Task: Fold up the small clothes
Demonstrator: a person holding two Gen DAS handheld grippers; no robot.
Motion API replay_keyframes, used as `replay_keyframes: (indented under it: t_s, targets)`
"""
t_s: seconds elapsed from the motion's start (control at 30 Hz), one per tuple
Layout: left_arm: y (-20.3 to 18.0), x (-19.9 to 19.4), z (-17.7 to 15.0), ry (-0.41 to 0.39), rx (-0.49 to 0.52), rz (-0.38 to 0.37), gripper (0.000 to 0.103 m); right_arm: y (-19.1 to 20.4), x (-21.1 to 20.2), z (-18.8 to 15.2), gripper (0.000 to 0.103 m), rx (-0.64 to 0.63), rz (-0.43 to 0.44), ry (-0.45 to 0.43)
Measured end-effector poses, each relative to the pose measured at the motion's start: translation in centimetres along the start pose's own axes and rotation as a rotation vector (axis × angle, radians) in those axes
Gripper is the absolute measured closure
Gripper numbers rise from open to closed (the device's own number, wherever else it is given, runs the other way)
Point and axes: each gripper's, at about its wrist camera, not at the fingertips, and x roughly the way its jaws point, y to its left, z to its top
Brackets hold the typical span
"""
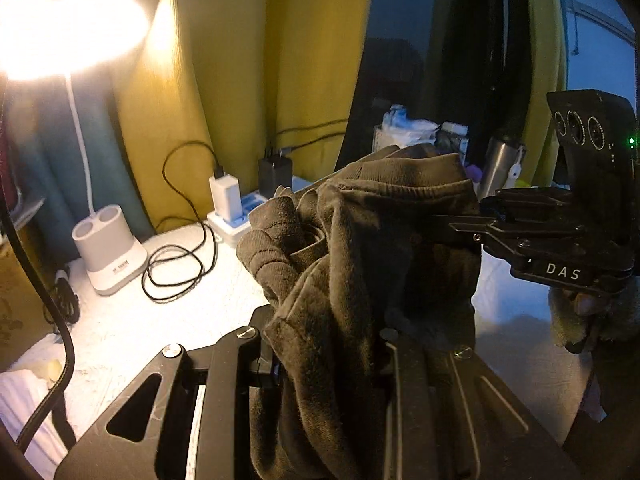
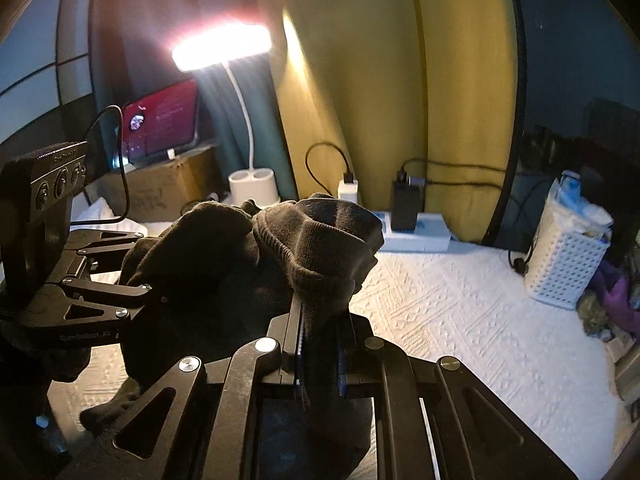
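Observation:
A small dark olive-brown fleece garment hangs bunched in the air between both grippers, above the white textured table. My left gripper is shut on its lower folds; its fingertips are buried in cloth. It also shows from the side in the right wrist view, biting the cloth. My right gripper is shut on a ribbed edge of the garment. In the left wrist view the right gripper reaches in from the right, pinching the garment near its ribbed hem.
A lit white desk lamp stands at back left with a black cable coiled beside it. A white power strip with chargers sits by the yellow curtain. A white perforated basket stands at right. A tablet rests on a cardboard box.

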Motion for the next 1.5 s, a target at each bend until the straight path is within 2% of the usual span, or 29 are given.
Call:
replay_keyframes:
  t_s: [0.17,0.8,1.17,1.5]
  targets:
    - [-0.9,-2.4,0.2,-0.04,0.01,-0.01,0.08,1.6,-3.0,0.4,0.091,-0.025,-0.014,-0.049]
    - [-4.6,-12.4,0.7,-0.223,0.084,0.027,0.08,7.5,-13.4,2.0,0.091,-0.144,-0.043,-0.243]
    - [-4.6,-18.5,0.1,-0.333,0.127,0.098,0.08,12.6,-18.3,3.1,0.091,-0.24,-0.009,-0.36]
    - [-3.6,-23.9,-1.6,-0.383,0.133,0.192,0.08,17.6,-19.9,3.1,0.091,-0.329,0.069,-0.413]
